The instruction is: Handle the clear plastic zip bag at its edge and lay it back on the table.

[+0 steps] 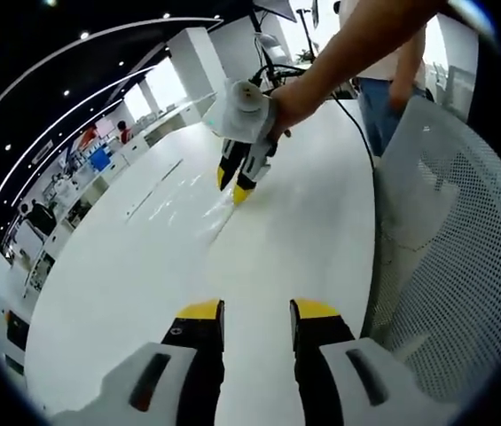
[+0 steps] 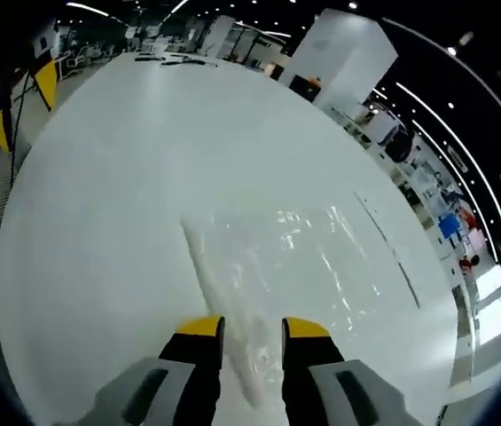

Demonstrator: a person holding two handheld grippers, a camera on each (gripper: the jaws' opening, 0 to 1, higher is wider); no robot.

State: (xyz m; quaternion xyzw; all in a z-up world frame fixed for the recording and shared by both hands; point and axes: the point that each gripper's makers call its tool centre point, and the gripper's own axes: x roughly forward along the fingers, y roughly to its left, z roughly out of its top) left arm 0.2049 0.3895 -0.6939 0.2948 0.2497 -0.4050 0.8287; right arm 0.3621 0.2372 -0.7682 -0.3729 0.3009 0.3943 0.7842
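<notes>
Right gripper view: your right tongs (image 2: 252, 330) straddle, jaws apart, the near edge of the clear floppy plastic zip bag (image 2: 290, 257) flat on the white counter (image 2: 144, 160); left tongs (image 1: 256, 312) released; pinch that slippery edge firmly.

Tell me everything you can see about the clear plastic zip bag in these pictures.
The clear plastic zip bag is thin, transparent and glossy, with wrinkles that catch the ceiling lights. It lies flat on the white table. A whitish, thicker strip, probably the zip edge, runs along one side towards the right hand-held gripper, whose jaws stand apart on either side of that edge. In the left gripper view, the same gripper's yellow tips meet the bag's edge. It looks empty.
</notes>
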